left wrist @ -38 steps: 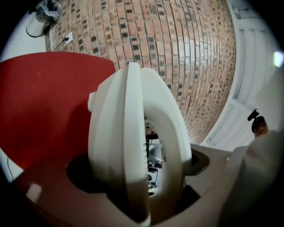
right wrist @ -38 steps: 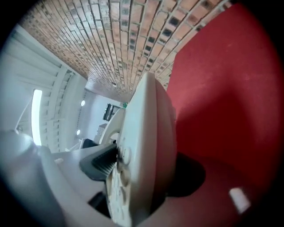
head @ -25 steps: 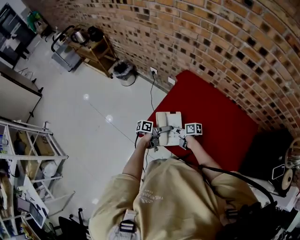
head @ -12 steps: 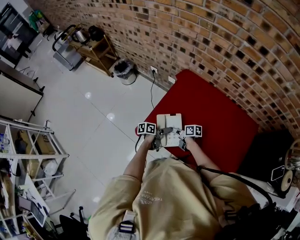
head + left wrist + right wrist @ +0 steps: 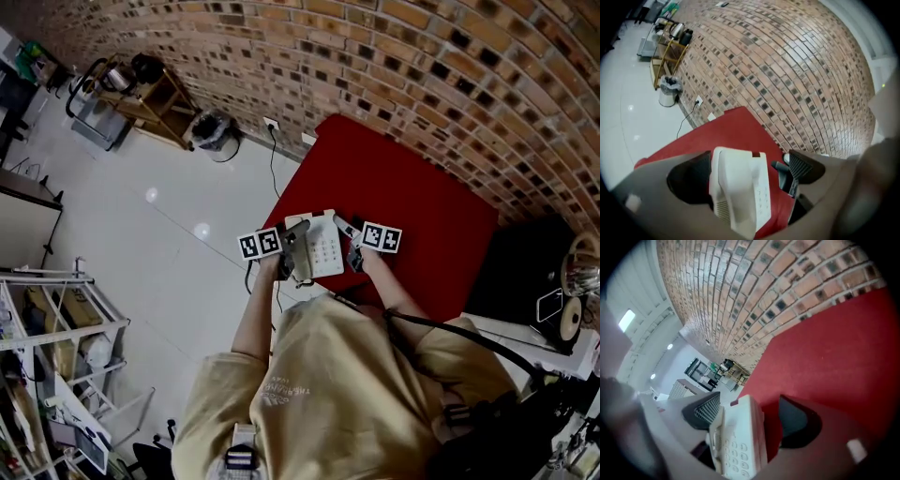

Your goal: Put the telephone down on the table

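Observation:
A white desk telephone (image 5: 321, 248) with handset and keypad hangs tilted just above the near left corner of the red table (image 5: 422, 216). My left gripper (image 5: 292, 246) holds its left side and my right gripper (image 5: 349, 242) its right side. In the left gripper view the telephone (image 5: 738, 187) stands on edge between the jaws of the left gripper (image 5: 747, 168), back against the left pad, keypad facing right. The right gripper view shows the telephone (image 5: 743, 441) between the widely spread jaws of the right gripper (image 5: 750, 413), the ribbed left pad on its handset side, red table (image 5: 843, 343) beyond.
A brick wall (image 5: 422, 75) runs behind the table. A black box with speakers (image 5: 525, 281) stands at the table's right end. On the tiled floor to the left are a waste bin (image 5: 211, 131), a wooden cart (image 5: 150, 98), a wall socket with cable (image 5: 272, 127) and a shelf rack (image 5: 56, 328).
The telephone lay flat at the table's near edge between both grippers. Now it is raised a little and tipped onto its side, and both grippers have turned with it.

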A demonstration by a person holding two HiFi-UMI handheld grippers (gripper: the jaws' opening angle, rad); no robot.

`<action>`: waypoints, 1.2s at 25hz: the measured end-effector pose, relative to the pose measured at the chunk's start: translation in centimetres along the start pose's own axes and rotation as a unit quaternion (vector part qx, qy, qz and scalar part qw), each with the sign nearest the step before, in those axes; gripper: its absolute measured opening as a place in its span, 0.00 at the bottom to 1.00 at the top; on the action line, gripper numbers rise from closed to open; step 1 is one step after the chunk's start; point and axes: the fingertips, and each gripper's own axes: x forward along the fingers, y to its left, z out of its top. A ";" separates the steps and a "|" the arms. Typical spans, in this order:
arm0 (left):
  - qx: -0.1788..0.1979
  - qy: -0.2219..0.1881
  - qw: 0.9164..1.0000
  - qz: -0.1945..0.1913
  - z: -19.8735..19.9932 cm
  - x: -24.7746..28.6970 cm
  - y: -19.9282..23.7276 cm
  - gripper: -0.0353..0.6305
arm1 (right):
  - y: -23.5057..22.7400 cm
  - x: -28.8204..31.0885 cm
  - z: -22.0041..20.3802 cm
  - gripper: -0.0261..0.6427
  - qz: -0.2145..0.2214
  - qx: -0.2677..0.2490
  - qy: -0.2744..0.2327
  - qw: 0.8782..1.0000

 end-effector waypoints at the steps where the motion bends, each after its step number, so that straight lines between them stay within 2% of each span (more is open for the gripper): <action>1: 0.012 -0.013 1.000 -0.004 1.1 -0.5 -1.1 0.83 | 0.6 -0.8 1.0 0.61 0.001 -0.018 -0.010 1.000; 5: 0.062 -0.060 0.996 -0.023 4.6 -2.1 -6.5 0.83 | 3.8 -5.3 5.2 0.63 -0.008 -0.108 -0.066 0.992; 8: 0.097 -0.074 0.992 -0.027 5.5 -2.3 -9.8 0.83 | 6.6 -9.5 9.0 0.63 -0.007 -0.180 -0.132 0.975; 10: 0.134 -0.080 0.987 -0.037 6.0 -1.9 -12.6 0.83 | 8.5 -12.9 11.3 0.63 -0.016 -0.232 -0.185 0.955; 13: 0.190 -0.102 0.975 -0.042 6.5 -1.6 -16.6 0.83 | 10.9 -17.6 14.2 0.64 -0.036 -0.301 -0.252 0.919; 16: 0.264 -0.131 0.955 -0.035 6.8 -1.8 -21.2 0.83 | 12.2 -22.3 16.0 0.63 -0.080 -0.346 -0.294 0.887; 19: 0.334 -0.157 0.929 -0.043 6.7 -1.6 -26.0 0.83 | 12.1 -28.0 17.1 0.63 -0.158 -0.365 -0.336 0.854; 22: 0.362 -0.179 0.913 -0.055 6.6 -1.0 -29.4 0.83 | 11.3 -33.1 17.2 0.63 -0.235 -0.354 -0.372 0.825; 24: 0.377 -0.189 0.905 -0.060 6.6 -0.6 -31.2 0.83 | 11.0 -35.7 17.0 0.61 -0.266 -0.337 -0.386 0.816; 26: 0.385 -0.195 0.900 -0.070 6.5 -0.1 -33.0 0.83 | 10.8 -37.8 16.7 0.61 -0.291 -0.323 -0.394 0.810; 30: 0.377 -0.192 0.901 -0.095 5.9 1.1 -35.8 0.83 | 10.3 -41.1 16.4 0.60 -0.327 -0.313 -0.401 0.796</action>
